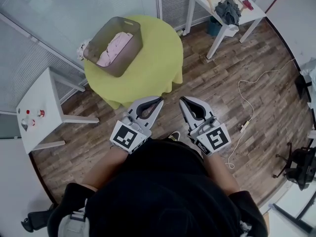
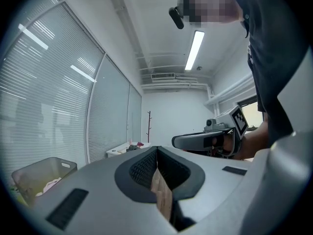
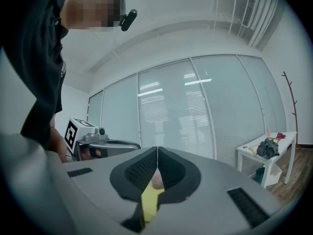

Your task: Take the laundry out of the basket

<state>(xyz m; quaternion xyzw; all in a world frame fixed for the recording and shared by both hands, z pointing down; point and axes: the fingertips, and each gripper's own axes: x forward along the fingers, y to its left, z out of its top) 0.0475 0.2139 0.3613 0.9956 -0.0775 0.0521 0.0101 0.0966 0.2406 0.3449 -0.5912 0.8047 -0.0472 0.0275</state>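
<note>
A grey-brown laundry basket [image 1: 129, 27] stands on a round table under a yellow-green cloth [image 1: 153, 63], and pink laundry [image 1: 114, 48] lies inside it. Both grippers hover side by side above the wooden floor at the table's near edge, well short of the basket. My left gripper [image 1: 159, 99] is shut with nothing between its jaws, and so is my right gripper [image 1: 181, 100]. In the left gripper view the jaws of the left gripper [image 2: 156, 149] meet, and the basket [image 2: 41, 176] shows low at the left. In the right gripper view the right gripper [image 3: 157, 150] has its jaws pressed together.
A white table [image 1: 254, 14] at the back right carries a dark garment [image 1: 228, 10] and a wooden hanger. A small white side table [image 1: 39, 107] stands at the left. A white cable [image 1: 245, 113] runs across the floor on the right. Glass walls with blinds line the back.
</note>
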